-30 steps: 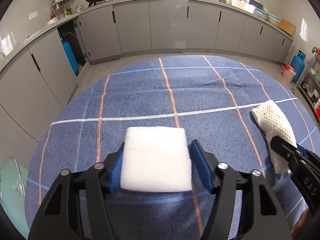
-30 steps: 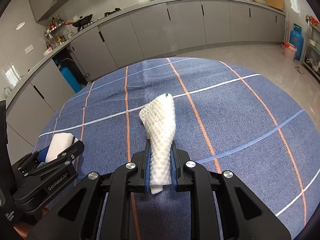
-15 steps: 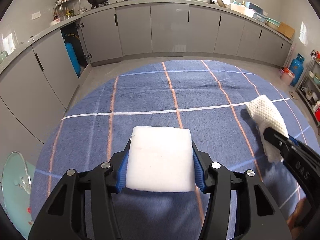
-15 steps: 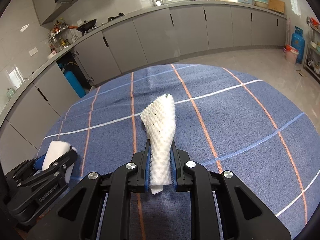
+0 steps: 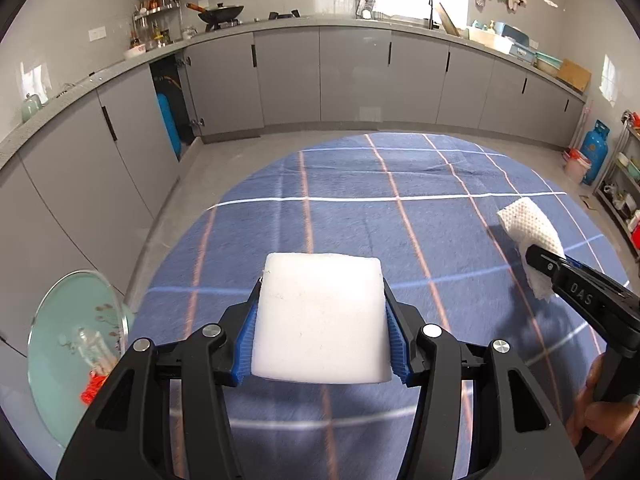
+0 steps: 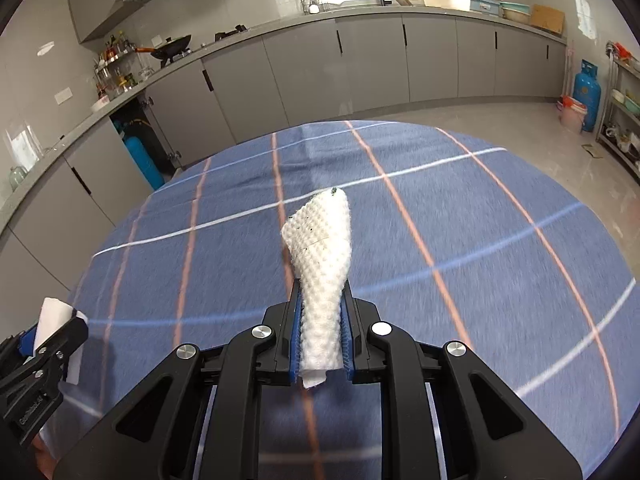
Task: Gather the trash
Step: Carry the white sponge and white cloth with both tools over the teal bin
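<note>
1. The left gripper [image 5: 322,346] pinches a white foam block [image 5: 320,320] between its blue pads; the block sits flat in the jaws, lifted above the blue checked tablecloth [image 5: 400,220]
2. The right gripper [image 6: 322,340] has its jaws pressed nearly together on a dimpled white paper towel [image 6: 320,248], which sticks out forward past the fingertips, above the cloth
3. Nothing else lies on the visible part of the cloth, so no object stands between the two tools
4. Only the left wrist view shows a pale green bin [image 5: 76,352] low at the left, off the table edge; inside it there is some rubbish, perhaps red and clear wrappers, but the picture is too blurred there to be sure
5. The left wrist view also shows the right tool from the side at the right edge, with the towel in it and the person's fingers [image 5: 596,412] on its handle
6. The right wrist view shows the left tool at the lower left corner, with only a narrow edge of the block visible
7. Both views show grey kitchen cabinets [image 6: 360,68] behind the table, a wok [image 5: 222,12] on the counter and a blue gas cylinder [image 6: 587,94] at the far right wall
</note>
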